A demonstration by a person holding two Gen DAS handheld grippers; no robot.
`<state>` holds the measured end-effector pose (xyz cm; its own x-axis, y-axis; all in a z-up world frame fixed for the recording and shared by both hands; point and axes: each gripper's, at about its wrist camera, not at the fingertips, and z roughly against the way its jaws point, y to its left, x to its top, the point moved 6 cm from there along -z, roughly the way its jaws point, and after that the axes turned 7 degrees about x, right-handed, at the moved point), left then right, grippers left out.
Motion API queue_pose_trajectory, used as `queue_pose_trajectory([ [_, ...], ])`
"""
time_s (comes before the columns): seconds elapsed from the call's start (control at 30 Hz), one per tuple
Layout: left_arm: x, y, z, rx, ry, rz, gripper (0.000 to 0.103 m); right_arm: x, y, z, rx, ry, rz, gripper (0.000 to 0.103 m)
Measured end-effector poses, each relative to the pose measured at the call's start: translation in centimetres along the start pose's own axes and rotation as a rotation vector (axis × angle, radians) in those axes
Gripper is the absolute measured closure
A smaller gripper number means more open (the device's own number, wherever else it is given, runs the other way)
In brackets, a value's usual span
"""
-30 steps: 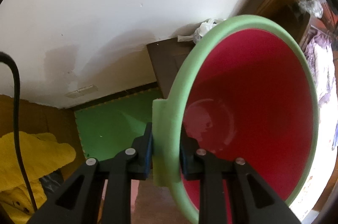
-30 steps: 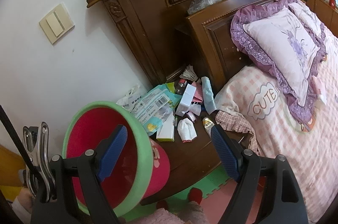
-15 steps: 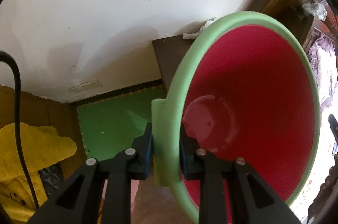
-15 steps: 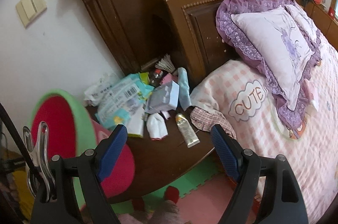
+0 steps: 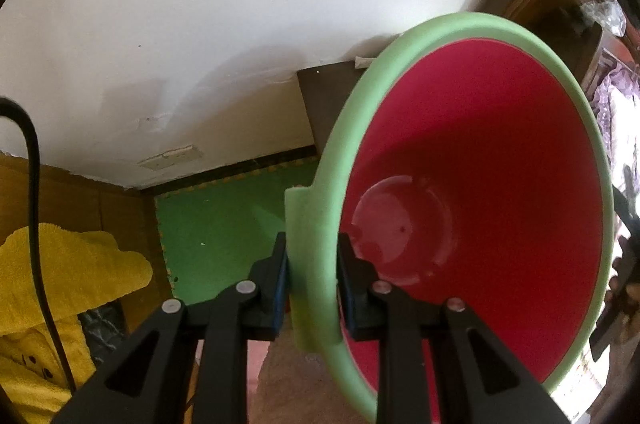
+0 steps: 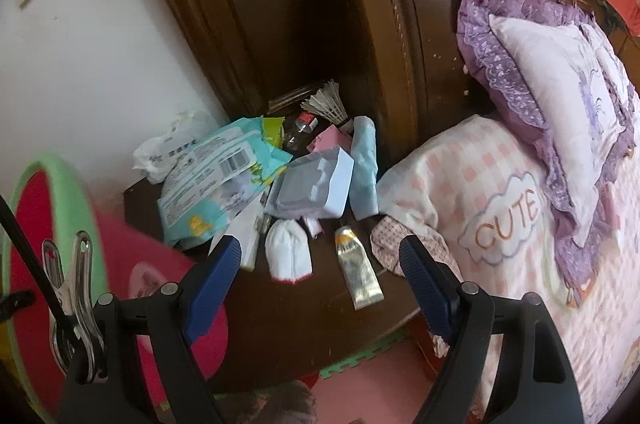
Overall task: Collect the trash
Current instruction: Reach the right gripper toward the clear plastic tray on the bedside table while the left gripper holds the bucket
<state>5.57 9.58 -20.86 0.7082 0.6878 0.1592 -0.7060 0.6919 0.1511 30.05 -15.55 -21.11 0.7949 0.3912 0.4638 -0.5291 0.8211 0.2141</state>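
Note:
My left gripper point(image 5: 312, 280) is shut on the pale green rim of a red bin point(image 5: 480, 192), which hangs empty below it. The same bin point(image 6: 52, 224) shows at the left edge of the right wrist view, beside the nightstand. My right gripper point(image 6: 320, 264) stands open above the dark wooden nightstand point(image 6: 296, 312). Litter lies there: a white sock point(image 6: 288, 256), a gold tube point(image 6: 358, 270), a blue-white wipes pack point(image 6: 212, 180), a grey-white packet point(image 6: 312, 184), a pale blue cloth point(image 6: 364, 164), a shuttlecock point(image 6: 330, 104) and a small bottle point(image 6: 298, 130).
A bed with a pink checked cover point(image 6: 500, 208) and a purple-frilled pillow point(image 6: 560, 72) fills the right. A carved headboard point(image 6: 400, 24) rises behind the nightstand. White wall point(image 6: 100, 44) stands at the left. Green floor mat point(image 5: 224, 220) and a yellow cloth point(image 5: 60, 284) lie below the bin.
My right gripper has dropped toward the nightstand, so the litter looks larger and nearer. The bin has slid to the left edge of that view. The left gripper holds still.

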Motion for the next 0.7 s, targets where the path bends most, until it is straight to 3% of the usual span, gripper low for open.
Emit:
queue_pose_trajectory([
  [0.13,0.0,0.0,-0.1,0.008,0.003,0.003,0.081,1.1,-0.6,-2.6,-0.018,0.019,0.01,0.019],
  [0.23,-0.1,0.1,-0.1,0.01,0.007,0.007,0.08,1.6,-1.0,-4.5,-0.021,0.048,-0.005,0.027],
  [0.7,-0.1,-0.5,0.0,0.045,0.008,0.002,0.08,3.0,-2.2,-10.1,-0.042,0.096,-0.035,0.031],
])
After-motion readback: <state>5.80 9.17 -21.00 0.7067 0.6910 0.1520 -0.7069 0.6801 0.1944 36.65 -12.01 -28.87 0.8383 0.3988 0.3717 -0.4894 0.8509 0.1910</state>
